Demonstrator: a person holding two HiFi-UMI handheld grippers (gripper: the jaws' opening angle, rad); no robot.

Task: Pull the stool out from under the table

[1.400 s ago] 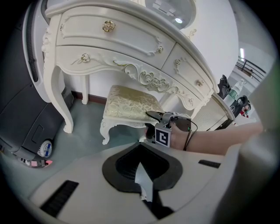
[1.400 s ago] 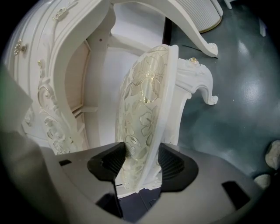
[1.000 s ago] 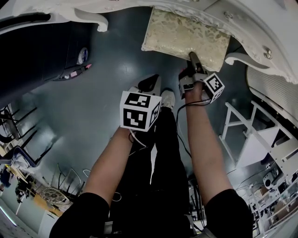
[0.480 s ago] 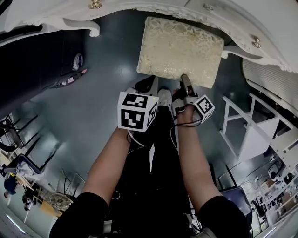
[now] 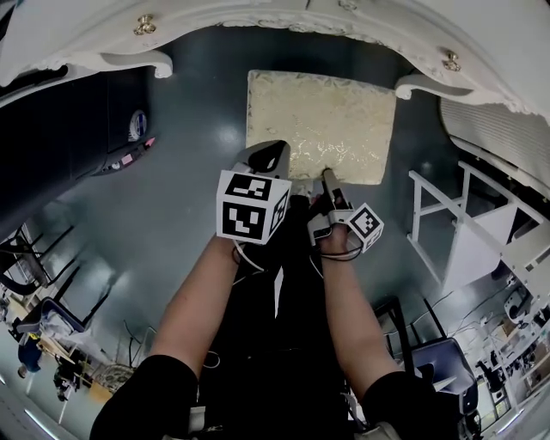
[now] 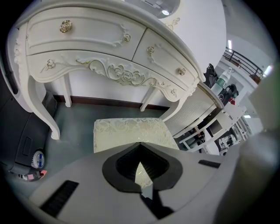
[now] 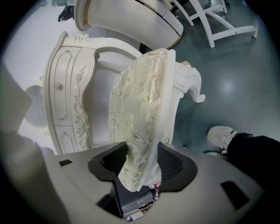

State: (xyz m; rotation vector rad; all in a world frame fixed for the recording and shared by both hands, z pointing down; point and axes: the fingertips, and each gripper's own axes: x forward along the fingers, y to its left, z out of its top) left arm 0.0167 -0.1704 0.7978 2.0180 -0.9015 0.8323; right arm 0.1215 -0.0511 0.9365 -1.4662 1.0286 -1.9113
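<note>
The stool (image 5: 318, 125) has a cream brocade cushion and stands on the dark floor just in front of the white carved table (image 5: 258, 13). My right gripper (image 5: 326, 176) is shut on the cushion's near edge. In the right gripper view the cushion edge (image 7: 140, 105) runs between the two dark pads of that gripper (image 7: 139, 159). My left gripper (image 5: 266, 155) hovers at the stool's near left corner, shut and holding nothing. In the left gripper view its tips (image 6: 139, 146) meet over the cushion (image 6: 127, 131), with the table's drawers (image 6: 87, 39) behind.
The table's curved legs (image 5: 155, 62) (image 5: 412, 84) flank the stool. A black unit (image 5: 60, 112) stands at the left. A white wooden frame (image 5: 455, 232) and a ribbed white piece (image 5: 490, 129) stand at the right. The person's shoe (image 7: 221, 135) is close behind the right gripper.
The stool has slid out from under the table toward the person, held by my right gripper, so the whole cushion shows. The left gripper has barely moved.
</note>
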